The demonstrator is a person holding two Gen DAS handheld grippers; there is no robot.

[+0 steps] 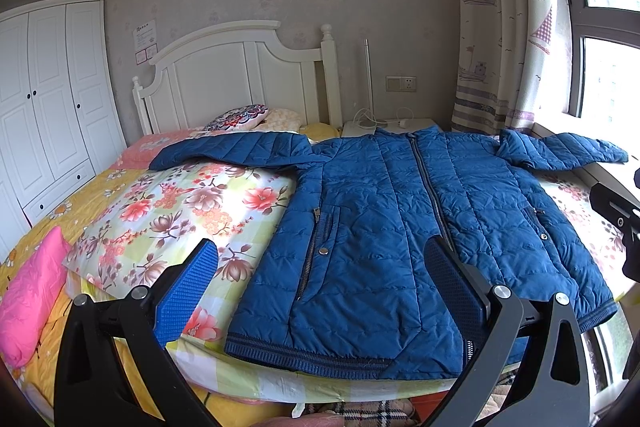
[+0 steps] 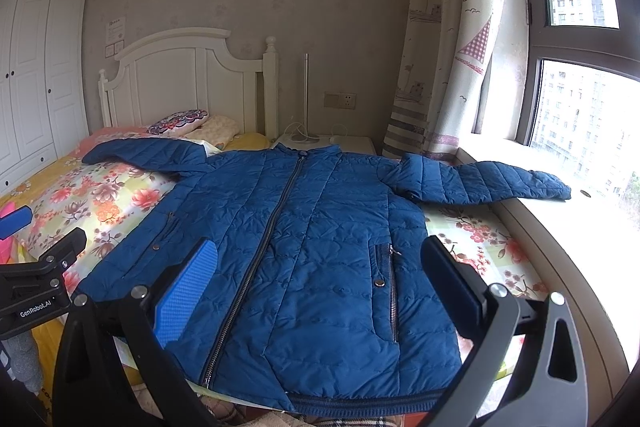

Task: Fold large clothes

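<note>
Your blue quilted jacket lies flat and front up on the floral quilt that covers the bed, zipped shut, with its collar toward the white headboard and its ribbed hem at the near edge of the bed. Both sleeves are spread out to the sides: one runs across the quilt toward the wardrobe, the other reaches onto the window sill by the curtain.

Your left gripper hangs above the hem end of the jacket with its jaws spread wide and nothing between them; one blue pad sits over the quilt just beside the jacket's edge, the other over the jacket near the zipper. Your right gripper is likewise wide apart and empty, hovering over the lower half of the jacket, one pad near the zipper and the other past the pocket, near the jacket's window-side edge. Neither one clearly touches the fabric.

A pink cushion lies at the wardrobe side of the bed, and a patterned pillow rests by the headboard.
</note>
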